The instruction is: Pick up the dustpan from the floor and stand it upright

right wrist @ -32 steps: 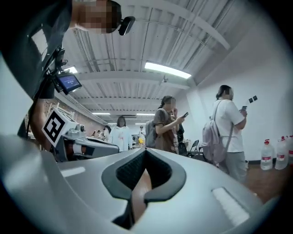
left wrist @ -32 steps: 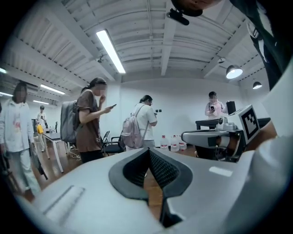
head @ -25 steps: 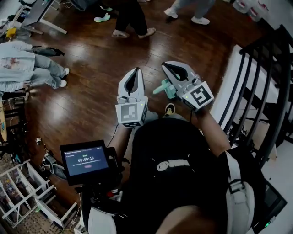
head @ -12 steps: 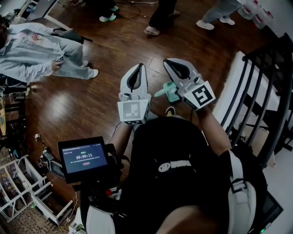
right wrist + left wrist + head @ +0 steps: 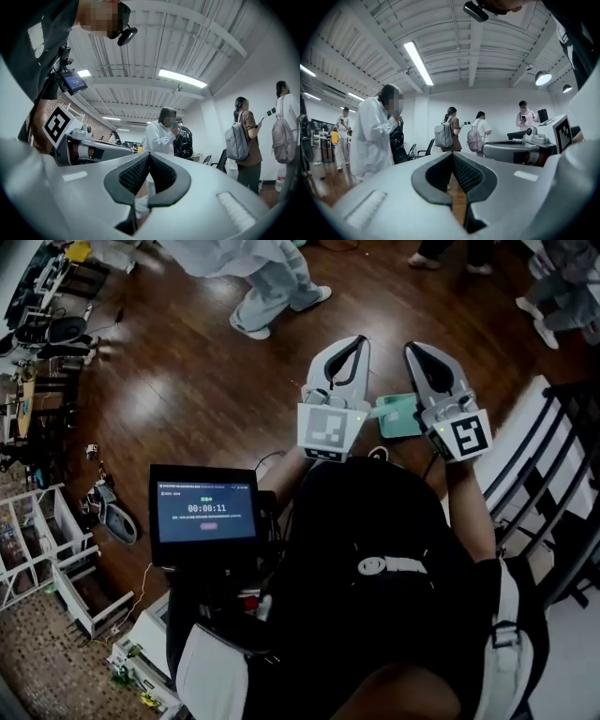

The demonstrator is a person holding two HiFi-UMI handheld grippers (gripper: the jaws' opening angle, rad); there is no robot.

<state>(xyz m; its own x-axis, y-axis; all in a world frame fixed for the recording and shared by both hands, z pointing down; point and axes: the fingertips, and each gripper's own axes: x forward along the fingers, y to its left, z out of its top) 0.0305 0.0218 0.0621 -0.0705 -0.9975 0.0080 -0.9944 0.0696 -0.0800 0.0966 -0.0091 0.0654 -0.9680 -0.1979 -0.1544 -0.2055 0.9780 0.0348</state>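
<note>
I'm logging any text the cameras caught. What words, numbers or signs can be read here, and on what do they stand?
"00:00:11": timer on the dark screen.
Other lines on that screen: too small to read.
White logo on the person's black top: too blurred to read.
Left cube and right cube: black-and-white marker patterns, no letters.

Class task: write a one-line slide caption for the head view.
Person holds left claw and right claw, both shut and empty, above a wooden floor, green dustpan showing between them.
</note>
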